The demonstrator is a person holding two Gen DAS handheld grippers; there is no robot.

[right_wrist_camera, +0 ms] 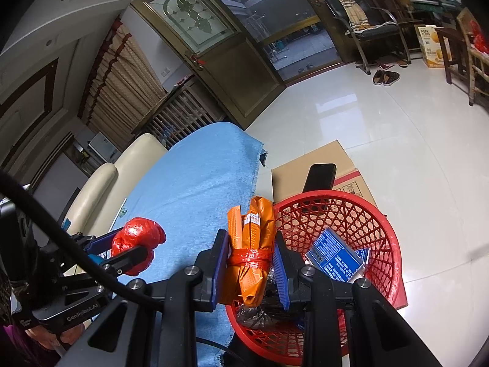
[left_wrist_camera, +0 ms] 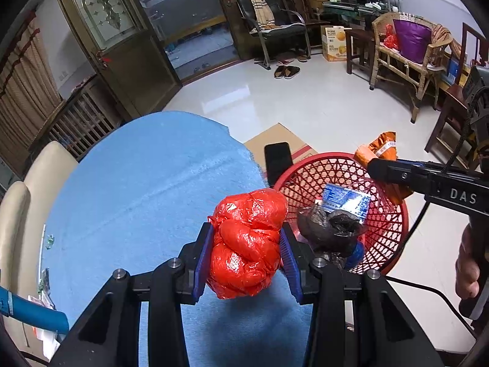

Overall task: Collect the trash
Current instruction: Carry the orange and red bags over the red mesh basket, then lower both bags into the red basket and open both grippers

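Crumpled red bag (left_wrist_camera: 247, 244) pinched in left gripper (left_wrist_camera: 248, 258); right gripper (right_wrist_camera: 251, 270) pinches orange packet (right_wrist_camera: 252, 244) beside lattice basket (right_wrist_camera: 360, 214), its bottom hidden.

A crumpled red plastic bag (left_wrist_camera: 248, 243) is held above the blue cloth; an orange packet (right_wrist_camera: 252, 250), tied with red plastic, is held upright at the rim of the red basket (right_wrist_camera: 386, 229), where a blue packet (right_wrist_camera: 336, 260) and a dark bag (left_wrist_camera: 331, 227) lie.
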